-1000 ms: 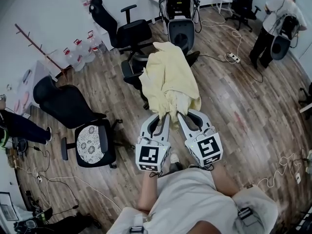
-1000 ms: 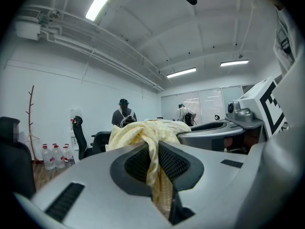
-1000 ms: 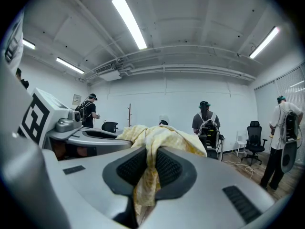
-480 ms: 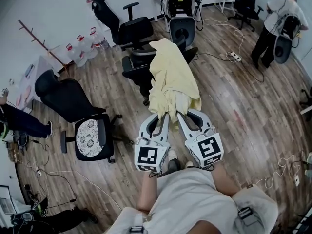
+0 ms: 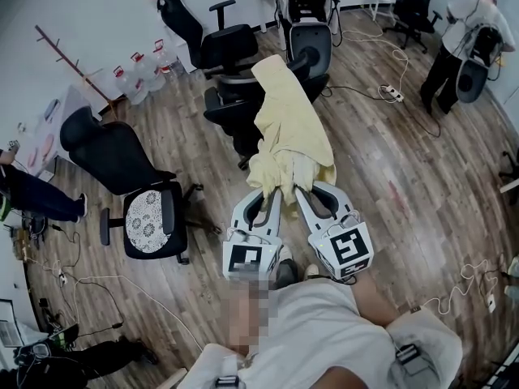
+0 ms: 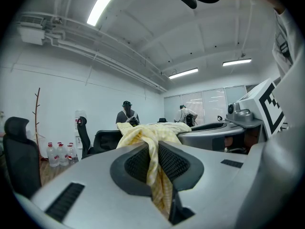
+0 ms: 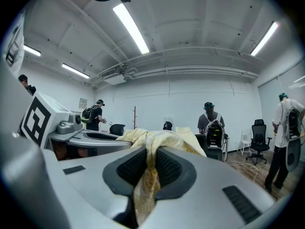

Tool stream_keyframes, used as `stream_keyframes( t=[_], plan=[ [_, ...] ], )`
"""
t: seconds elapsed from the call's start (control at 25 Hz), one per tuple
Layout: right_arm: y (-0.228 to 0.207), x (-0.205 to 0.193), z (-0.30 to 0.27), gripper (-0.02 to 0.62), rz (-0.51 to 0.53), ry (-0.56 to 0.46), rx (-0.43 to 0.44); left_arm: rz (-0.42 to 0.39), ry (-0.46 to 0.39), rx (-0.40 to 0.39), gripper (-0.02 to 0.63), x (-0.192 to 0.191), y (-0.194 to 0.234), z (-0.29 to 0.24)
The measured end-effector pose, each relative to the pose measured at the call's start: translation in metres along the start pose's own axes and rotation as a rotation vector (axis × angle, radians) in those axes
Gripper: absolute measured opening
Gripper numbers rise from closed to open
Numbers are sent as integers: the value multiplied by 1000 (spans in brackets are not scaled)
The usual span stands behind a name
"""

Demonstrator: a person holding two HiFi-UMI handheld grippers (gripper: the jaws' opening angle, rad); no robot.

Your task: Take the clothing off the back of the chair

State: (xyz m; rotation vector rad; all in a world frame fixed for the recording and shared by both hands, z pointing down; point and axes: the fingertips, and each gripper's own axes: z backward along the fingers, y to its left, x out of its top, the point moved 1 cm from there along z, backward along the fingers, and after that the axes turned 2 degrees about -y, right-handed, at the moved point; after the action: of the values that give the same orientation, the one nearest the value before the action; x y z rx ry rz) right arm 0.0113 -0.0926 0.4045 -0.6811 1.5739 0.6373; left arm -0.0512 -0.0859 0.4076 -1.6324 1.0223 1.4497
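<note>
— Head view, nearest end: what do the tongs hold?
— The left tongs (image 5: 274, 191) and right tongs (image 5: 302, 190) sit side by side, both clamped on the near hem of the pale yellow cloth garment (image 5: 288, 136). Each gripper view shows the fabric pinched between ribbed black pads (image 6: 137, 164).
— And beyond them?
— The garment stretches away above the wooden plank floor (image 5: 389, 177). Its far end is draped over the back of a black office chair (image 5: 231, 112).
— Further off?
— A second black chair (image 5: 109, 164) with a white patterned cushion (image 5: 146, 221) stands to the left, well apart. A person (image 5: 454, 39) stands at far right.
</note>
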Motion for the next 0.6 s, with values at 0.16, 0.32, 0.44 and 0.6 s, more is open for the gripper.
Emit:
stream_keyframes(
  t=[0.16,0.32,0.44,0.6],
  plan=[
    [1,-2,7,54,-4,0,3,0,1,0,60,-2,-7,4],
    [3,-3,14,54,-7,-3,4,-2,0,-3,60,-3,-12,8],
    [5,-5,19,54,-17,-1,3,-3,2,-6,59,-4,-16,12],
    [3,-6,22,52,-25,4,4,-5,11,-9,59,-4,-20,12]
  ],
)
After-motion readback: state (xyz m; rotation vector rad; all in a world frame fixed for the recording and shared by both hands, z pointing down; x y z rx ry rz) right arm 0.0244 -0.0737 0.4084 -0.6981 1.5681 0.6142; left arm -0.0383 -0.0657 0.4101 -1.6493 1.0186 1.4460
